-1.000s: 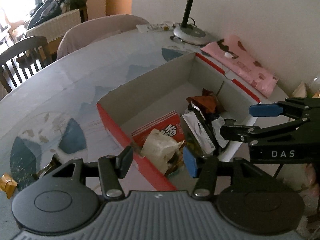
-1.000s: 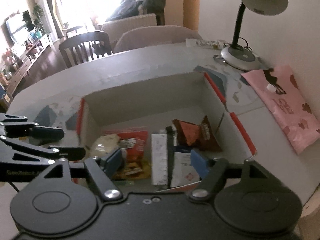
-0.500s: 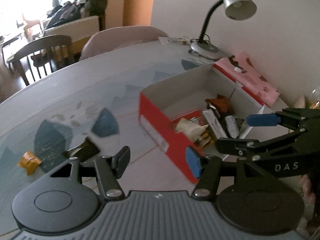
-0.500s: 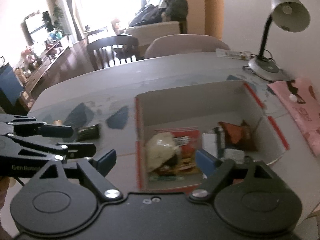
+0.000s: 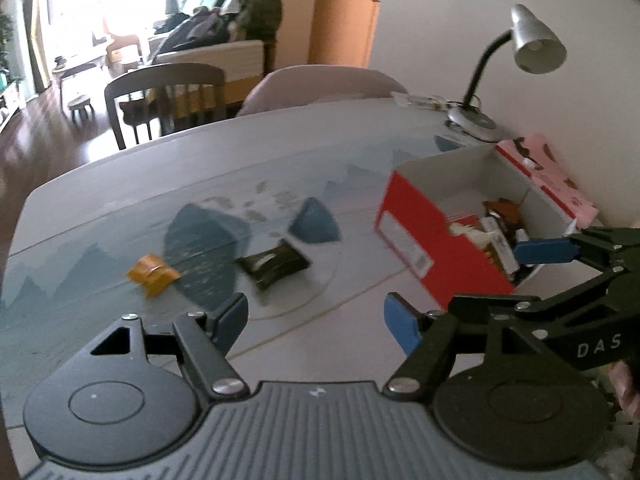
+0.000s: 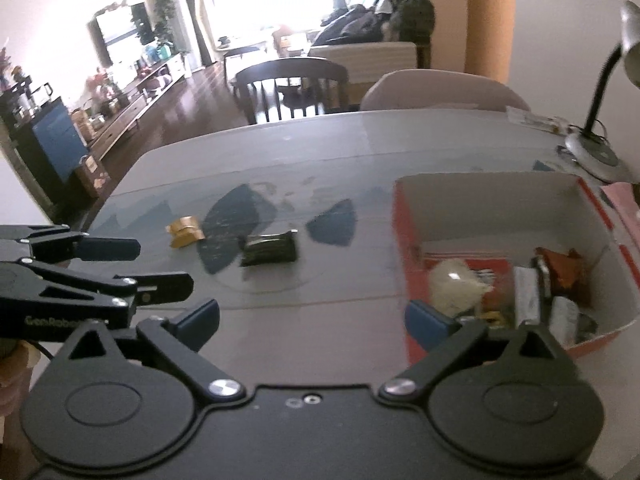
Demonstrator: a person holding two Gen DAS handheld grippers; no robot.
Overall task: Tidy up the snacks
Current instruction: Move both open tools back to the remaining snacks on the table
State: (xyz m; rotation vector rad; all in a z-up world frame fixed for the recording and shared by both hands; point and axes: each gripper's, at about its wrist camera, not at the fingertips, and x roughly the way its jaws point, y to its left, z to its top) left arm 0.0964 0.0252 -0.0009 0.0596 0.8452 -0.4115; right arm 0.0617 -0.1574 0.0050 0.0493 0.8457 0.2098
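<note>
Loose snacks, centre frame on table: dark packet (image 6: 270, 248) and gold wrapper (image 6: 185, 231); light, crinkly, slippery, best pinched mid-body. Red box (image 6: 408, 240) right. Left gripper (image 5: 314, 320) and right gripper (image 6: 312, 318): jaws just widened, empty.

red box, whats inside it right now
The red box holds a pale crinkled bag, a brown wrapper and white packets; whatever lies beneath them is covered.

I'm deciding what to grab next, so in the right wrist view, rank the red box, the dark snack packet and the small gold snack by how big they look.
1. Red box, by far the largest.
2. Dark snack packet.
3. Gold snack, slightly smaller than the packet; it lies a little farther off, so that gap is unsure.
</note>
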